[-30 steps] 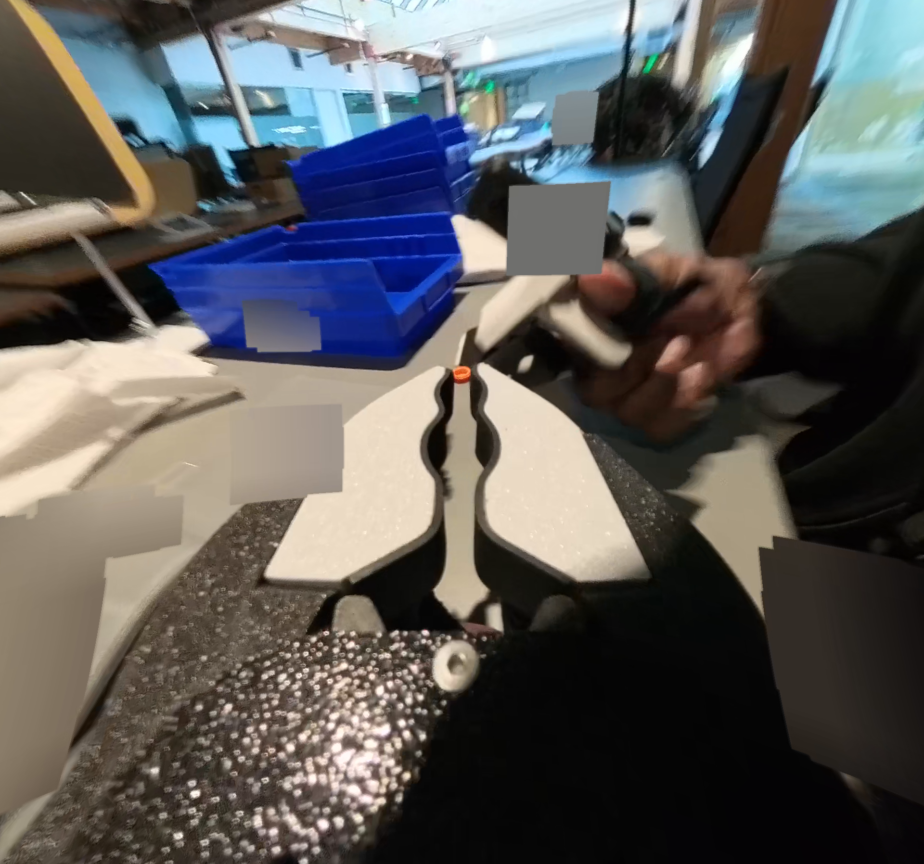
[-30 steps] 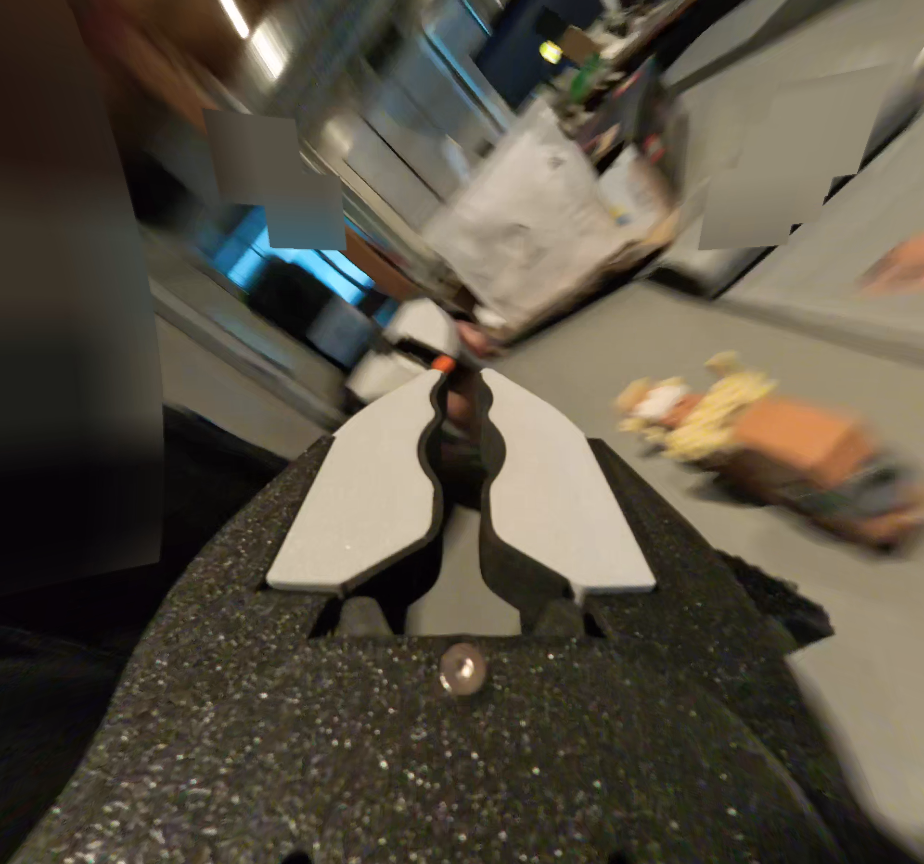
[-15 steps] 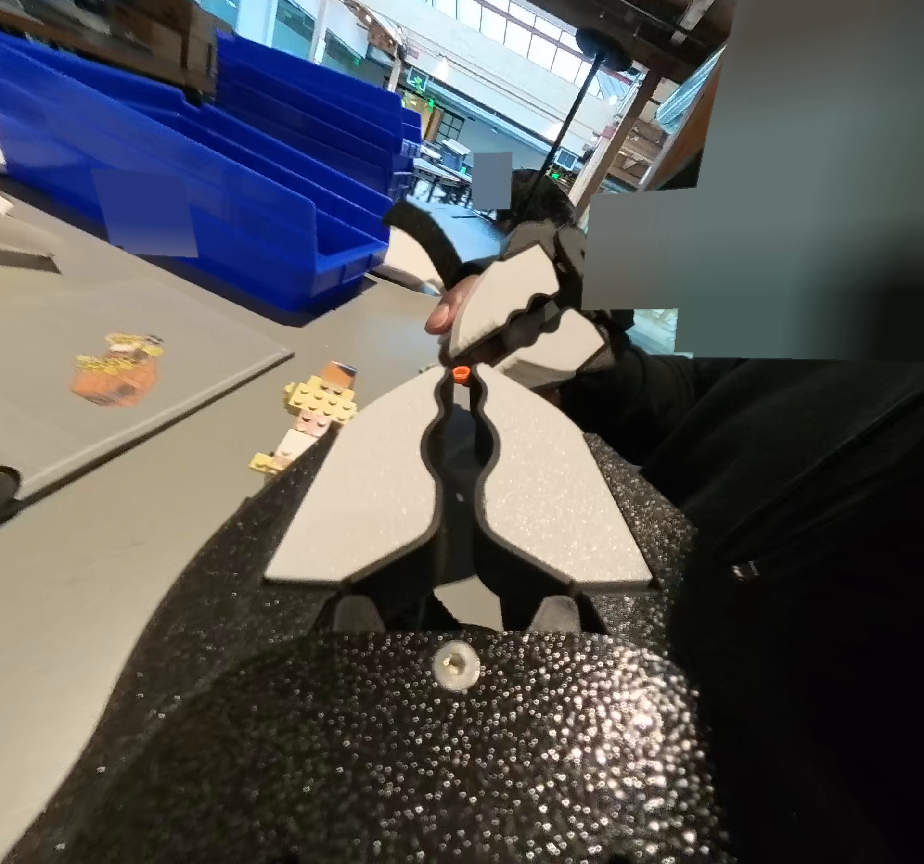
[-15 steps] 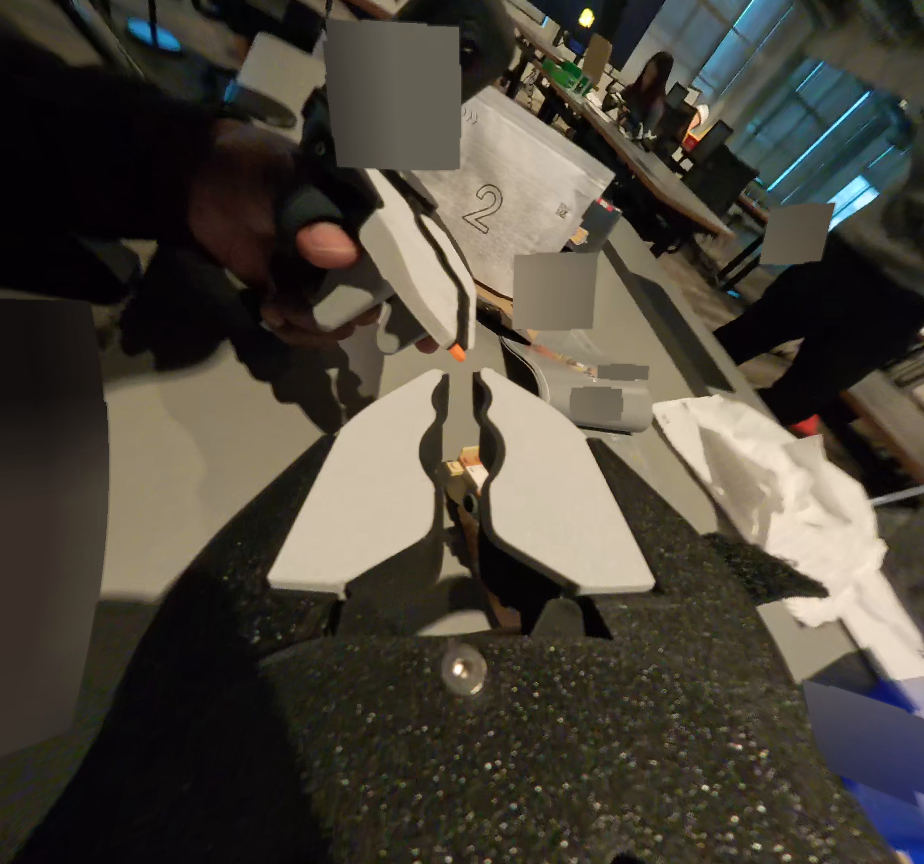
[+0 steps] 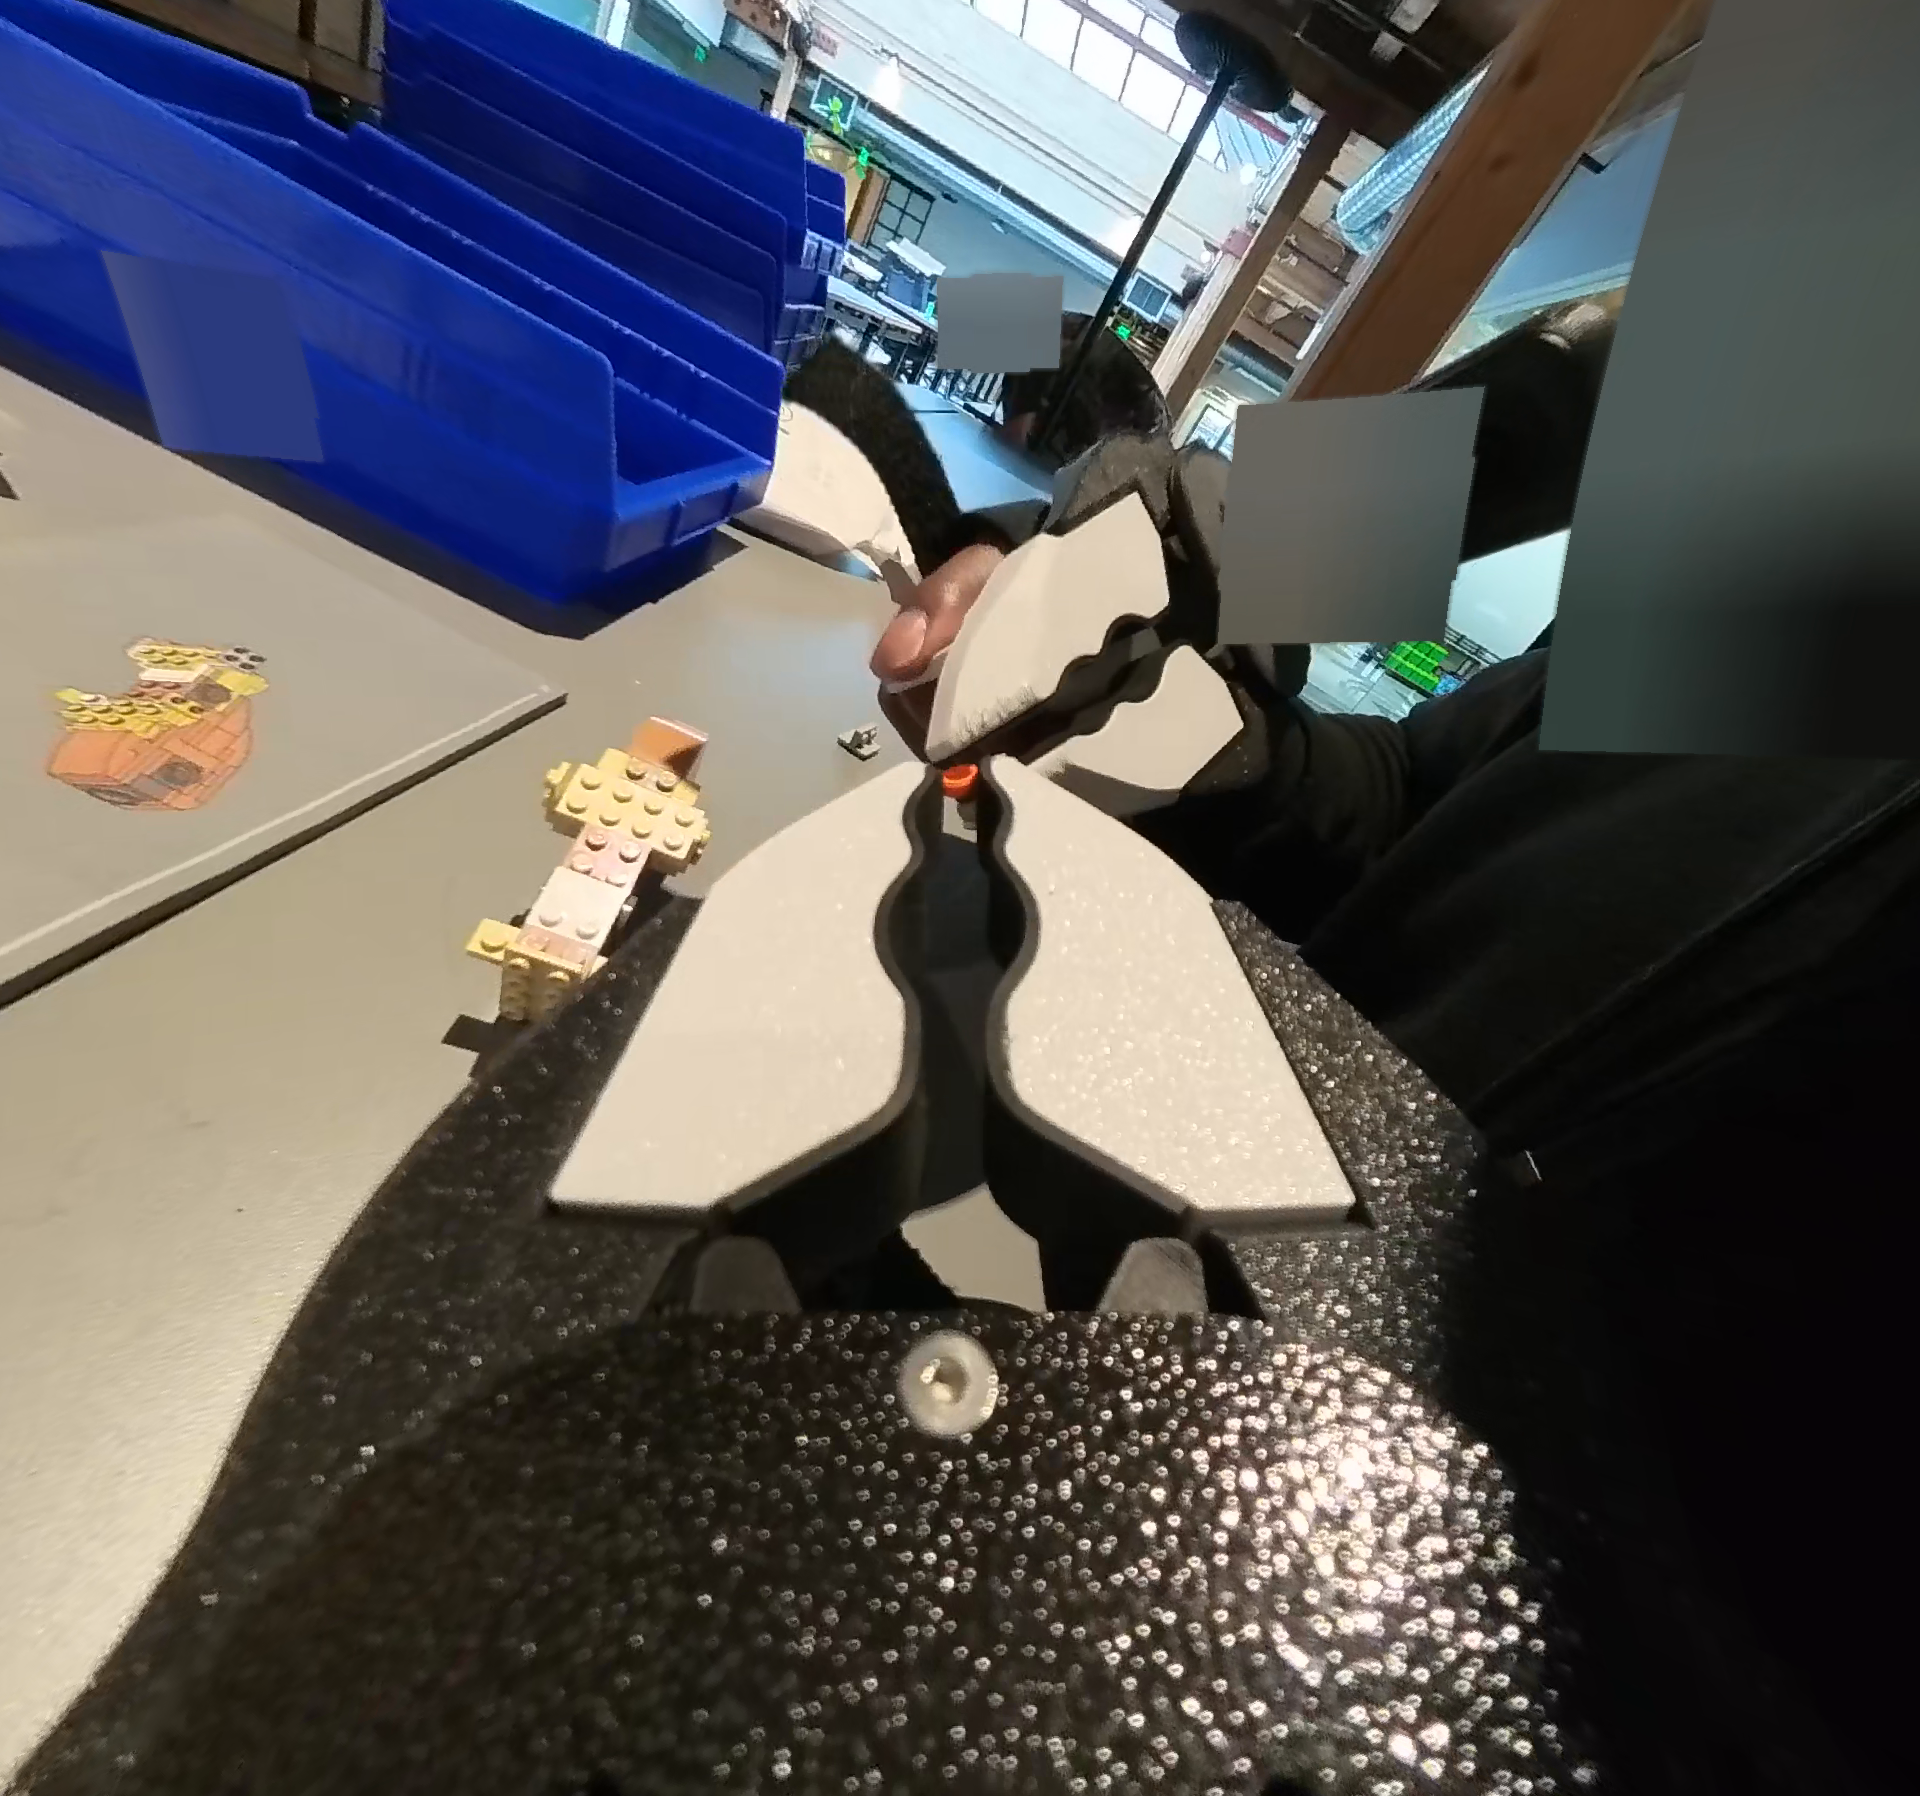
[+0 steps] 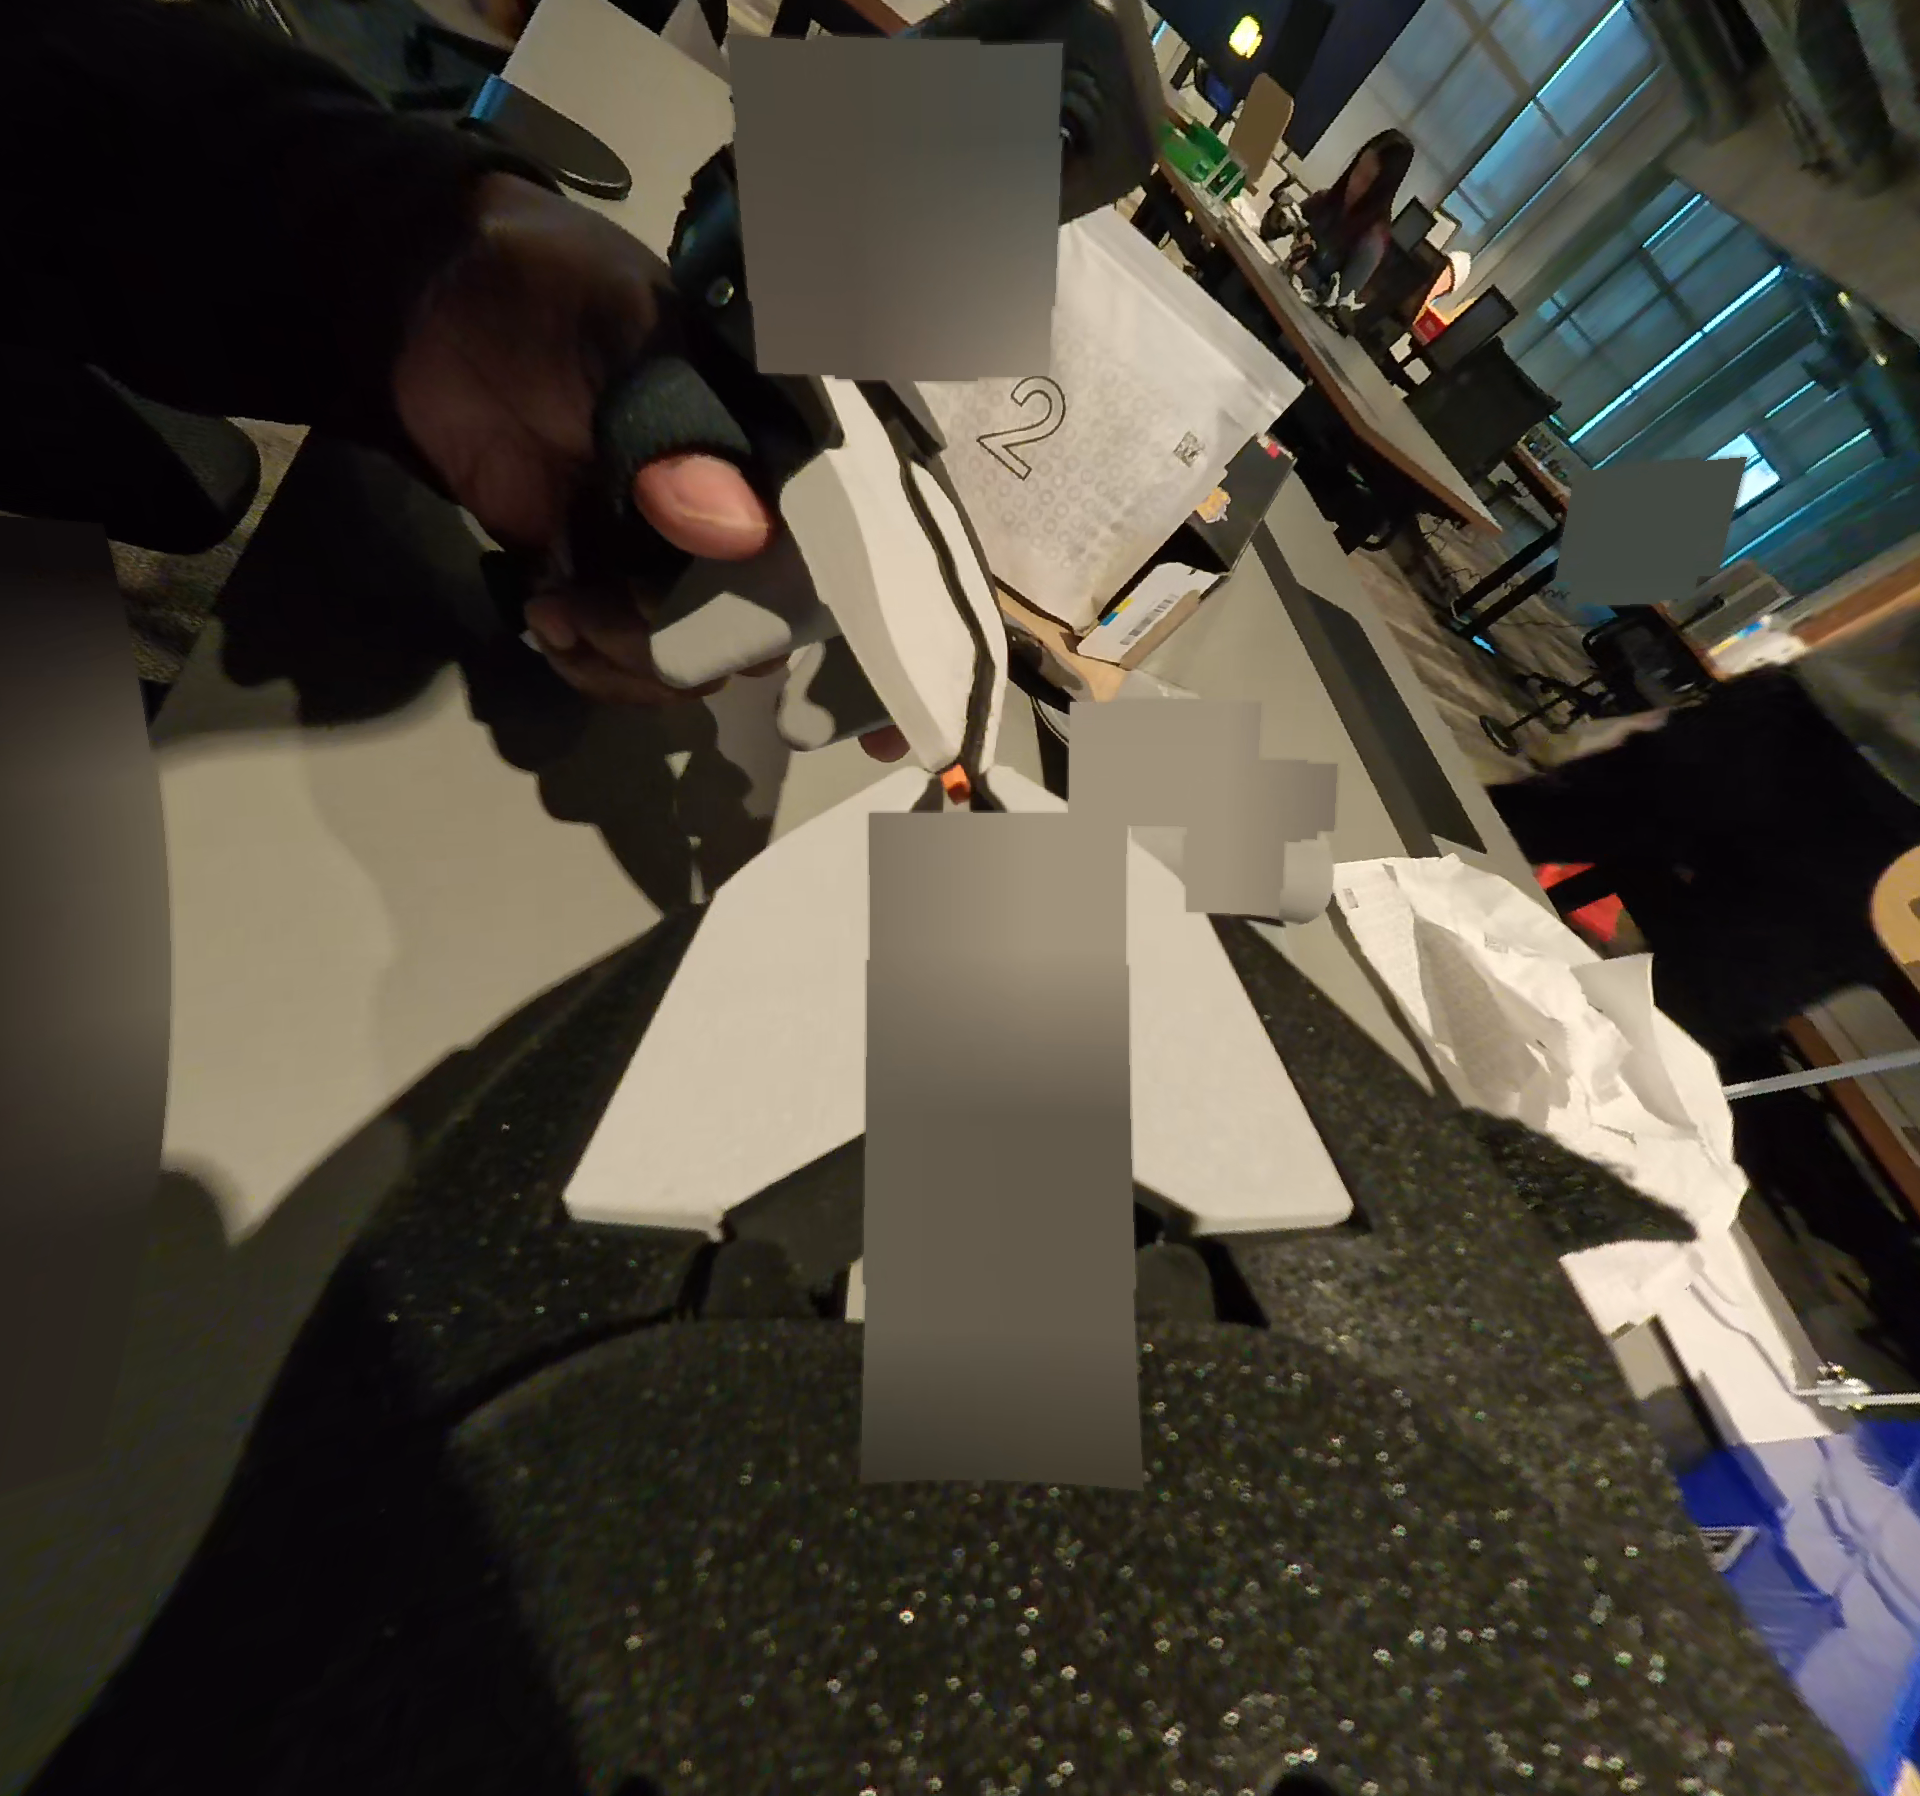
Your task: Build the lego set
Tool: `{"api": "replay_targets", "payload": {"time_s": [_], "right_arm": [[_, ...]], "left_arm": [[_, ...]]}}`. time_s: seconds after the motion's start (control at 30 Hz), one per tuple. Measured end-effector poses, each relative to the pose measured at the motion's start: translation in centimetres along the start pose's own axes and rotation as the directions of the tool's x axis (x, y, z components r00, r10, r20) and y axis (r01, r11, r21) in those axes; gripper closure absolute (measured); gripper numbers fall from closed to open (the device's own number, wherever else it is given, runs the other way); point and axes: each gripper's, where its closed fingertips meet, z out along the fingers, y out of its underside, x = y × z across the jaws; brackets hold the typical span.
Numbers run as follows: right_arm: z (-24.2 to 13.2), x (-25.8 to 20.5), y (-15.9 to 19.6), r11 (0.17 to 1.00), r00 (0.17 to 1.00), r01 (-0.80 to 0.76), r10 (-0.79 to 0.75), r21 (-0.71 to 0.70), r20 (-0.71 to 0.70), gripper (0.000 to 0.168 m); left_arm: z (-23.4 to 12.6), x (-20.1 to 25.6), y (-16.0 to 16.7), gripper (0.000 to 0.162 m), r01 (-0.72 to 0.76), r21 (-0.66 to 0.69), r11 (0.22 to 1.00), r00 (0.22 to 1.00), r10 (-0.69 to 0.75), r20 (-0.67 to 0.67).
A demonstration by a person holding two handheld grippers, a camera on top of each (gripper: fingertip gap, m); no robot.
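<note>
— Where the left gripper point(image 5: 958, 796) points, what room is open?
— Bare table point(image 5: 208, 1071) lies to its left. The half-built lego model point(image 5: 613, 853) sits just beside its left finger, a grey board's edge point(image 5: 457, 749) runs beyond that, and the blue bins point(image 5: 468, 375) stand well ahead-left.
— And the grip?
— Nearly closed, pinching a small orange piece point(image 5: 958, 782) at the tips. The right gripper point(image 5: 935, 749) meets it tip to tip; its fingers lie close together, but I cannot tell whether they clamp anything.
</note>
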Motion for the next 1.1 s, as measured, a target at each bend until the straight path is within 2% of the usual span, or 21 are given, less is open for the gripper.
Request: {"api": "replay_targets", "payload": {"time_s": [0.13,0.2,0.27,0.33,0.4,0.47,0.5,0.57,0.67,0.77,1.1], "right_arm": [[-0.1,0.0,-0.1,0.995,0.995,-0.098,0.098,0.015,0.022,0.165],[-0.2,0.1,-0.4,0.972,0.972,-0.23,0.228,0.038,0.064,0.165],[-0.4,0.3,-0.6,0.909,0.907,-0.412,0.403,0.06,0.119,0.165],[-0.5,0.1,-1.0,0.767,0.753,-0.64,0.613,0.05,0.239,0.166],[-0.6,-0.2,-1.7,0.552,0.509,-0.834,0.774,-0.006,0.378,0.165],[-0.7,-0.1,-2.0,0.35,0.279,-0.934,0.842,-0.074,0.461,0.165],[-0.8,-0.1,-2.2,0.279,0.195,-0.955,0.849,-0.103,0.491,0.165],[-0.8,-0.4,-2.3,0.201,0.098,-0.968,0.852,-0.149,0.514,0.165],[-0.7,-0.8,-2.4,0.166,0.048,-0.97,0.851,-0.18,0.524,0.165],[-0.7,-0.8,-2.6,0.137,0.018,-0.973,0.848,-0.187,0.53,0.165],[-0.6,-0.9,-2.7,0.108,-0.016,-0.974,0.841,-0.197,0.54,0.165]], "left_arm": [[-0.1,0.2,-0.2,0.156,-0.041,0.012,0.999,0.999,0.041,0.0],[-0.2,0.5,-0.5,0.157,-0.094,0.029,0.995,0.996,0.094,-0.006],[-0.6,0.9,-0.9,0.154,-0.187,0.042,0.981,0.982,0.188,-0.01],[-1.0,1.5,-1.3,0.152,-0.33,0.042,0.943,0.944,0.331,-0.015],[-1.3,1.6,-1.4,0.149,-0.536,0.009,0.844,0.844,0.535,0.016],[-1.3,1.5,-1.3,0.147,-0.715,-0.05,0.697,0.697,0.717,0.028],[-1.3,1.3,-1.0,0.147,-0.771,-0.08,0.632,0.633,0.774,0.018],[-1.1,1.0,-0.8,0.147,-0.826,-0.106,0.554,0.557,0.83,-0.002],[-0.8,2.0,-1.0,0.148,-0.848,-0.054,0.527,0.529,0.848,-0.033],[-0.7,1.9,-0.8,0.15,-0.865,-0.063,0.497,0.5,0.865,-0.038],[-0.6,2.0,-0.6,0.155,-0.868,-0.06,0.492,0.494,0.869,-0.026]]}}
